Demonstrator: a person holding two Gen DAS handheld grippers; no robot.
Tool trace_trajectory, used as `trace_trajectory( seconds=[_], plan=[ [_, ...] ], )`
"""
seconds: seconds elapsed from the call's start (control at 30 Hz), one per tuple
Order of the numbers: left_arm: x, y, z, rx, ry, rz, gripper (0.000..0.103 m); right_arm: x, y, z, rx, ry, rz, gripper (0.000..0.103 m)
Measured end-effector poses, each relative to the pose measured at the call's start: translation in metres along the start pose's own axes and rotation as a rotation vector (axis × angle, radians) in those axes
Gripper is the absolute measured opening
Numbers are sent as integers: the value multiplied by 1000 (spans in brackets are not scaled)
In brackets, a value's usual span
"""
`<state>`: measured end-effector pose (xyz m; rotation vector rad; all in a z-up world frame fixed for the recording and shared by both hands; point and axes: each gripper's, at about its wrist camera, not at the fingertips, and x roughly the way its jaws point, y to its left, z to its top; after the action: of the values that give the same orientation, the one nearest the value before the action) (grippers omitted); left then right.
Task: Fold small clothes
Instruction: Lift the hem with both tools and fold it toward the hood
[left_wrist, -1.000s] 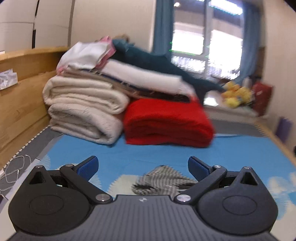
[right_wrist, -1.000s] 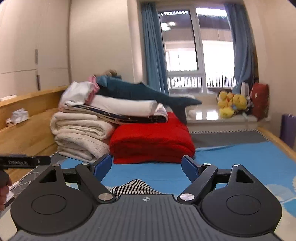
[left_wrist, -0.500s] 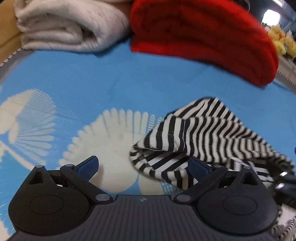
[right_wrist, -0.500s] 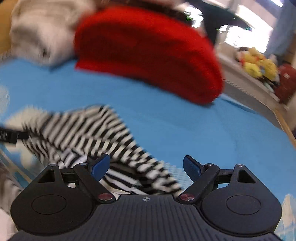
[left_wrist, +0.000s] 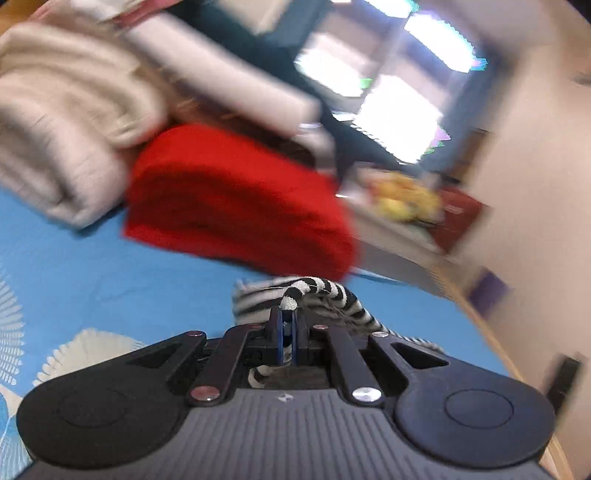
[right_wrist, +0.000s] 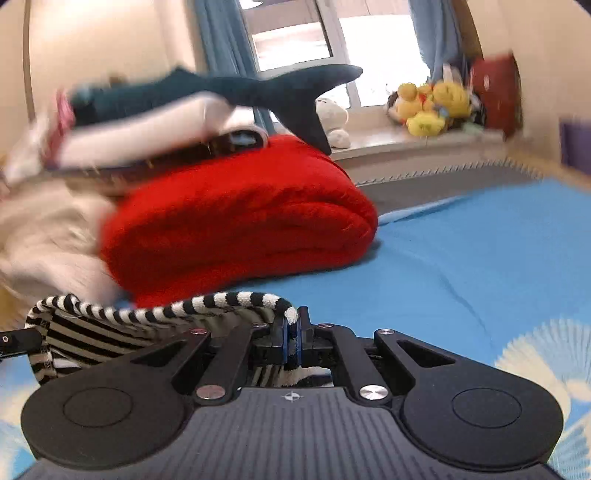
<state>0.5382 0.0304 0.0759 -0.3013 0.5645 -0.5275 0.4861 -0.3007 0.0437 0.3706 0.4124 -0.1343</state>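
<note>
Pinching the black-and-white striped knit garment (right_wrist: 155, 314) by its hem, left tool (left_wrist: 287, 332) and right tool (right_wrist: 293, 338) are both clamped shut; uneven pulling could slip the thin edge free.

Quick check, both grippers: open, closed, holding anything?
Left gripper: closed on an edge of the striped garment.
Right gripper: closed on the same striped garment's rolled edge.

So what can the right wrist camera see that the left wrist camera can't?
Only the right wrist view shows the shark plush clearly, the white plush on the sill, and the striped garment's edge stretched sideways. Only the left shows the cream blankets' folds. Both show the red blanket, the blue bedsheet, yellow plush toys and a gripper pinching stripes: right gripper, left gripper.
</note>
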Motion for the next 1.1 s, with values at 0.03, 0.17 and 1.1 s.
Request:
trace_trajectory(
  seconds=[0.03, 0.17, 1.1],
  plan=[
    [-22, -10, -14, 44, 16, -36, 4, -24, -12, -6, -2, 9, 44, 3],
    [-92, -30, -110, 204, 172, -76, 8, -104, -42, -55, -118, 111, 142, 5],
    [58, 25, -222, 349, 304, 233, 90, -58, 22, -216, -575, 272, 172, 20]
  ],
)
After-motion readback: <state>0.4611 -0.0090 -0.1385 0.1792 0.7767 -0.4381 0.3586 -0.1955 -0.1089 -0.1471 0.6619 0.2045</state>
